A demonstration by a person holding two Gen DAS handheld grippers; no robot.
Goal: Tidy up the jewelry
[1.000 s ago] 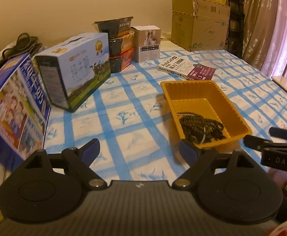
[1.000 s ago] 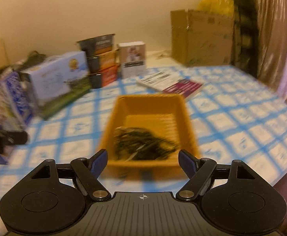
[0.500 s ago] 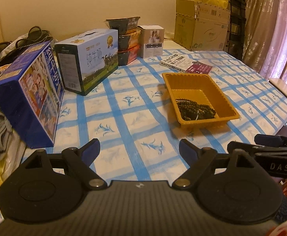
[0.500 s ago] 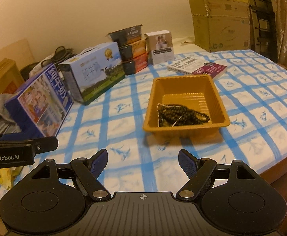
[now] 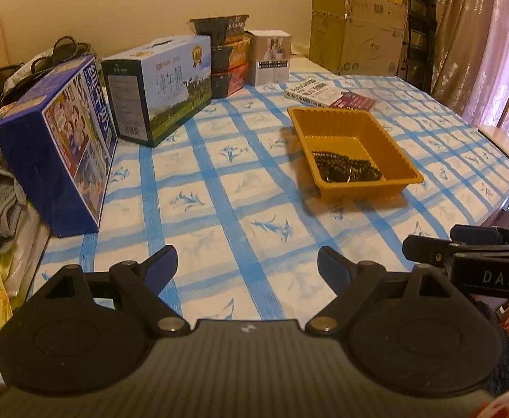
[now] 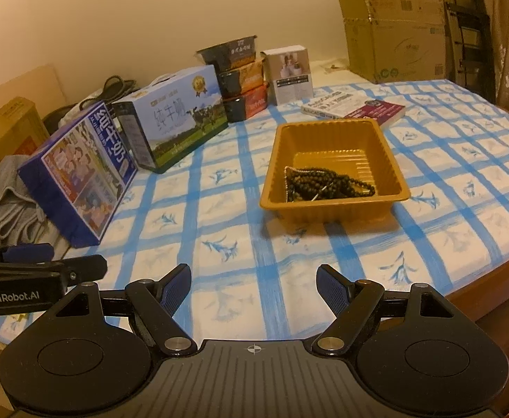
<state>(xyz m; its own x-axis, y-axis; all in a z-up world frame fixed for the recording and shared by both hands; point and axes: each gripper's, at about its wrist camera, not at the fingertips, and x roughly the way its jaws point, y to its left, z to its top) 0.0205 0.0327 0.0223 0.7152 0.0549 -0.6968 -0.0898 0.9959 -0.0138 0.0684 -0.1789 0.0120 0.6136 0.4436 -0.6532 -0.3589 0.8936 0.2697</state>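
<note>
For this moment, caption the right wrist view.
Open right gripper faces beads in an orange tray.

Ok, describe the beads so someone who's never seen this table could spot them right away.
Find the round table with the blue-checked cloth; near its middle sits an orange plastic tray, in front of a book. The dark beaded strands lie heaped at the tray's near end, the only loose jewelry among boxes and cartons.

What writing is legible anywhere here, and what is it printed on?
"GenRobot.AI": side of the black left gripper.
"DAS": side of the black right gripper.
"AutoCAD": cover of the white and purple book; the rest is blurred.
"纯牛奶": light blue milk carton and dark blue carton.
Stacked food tubs, small white box, cardboard box: too blurred.
</note>
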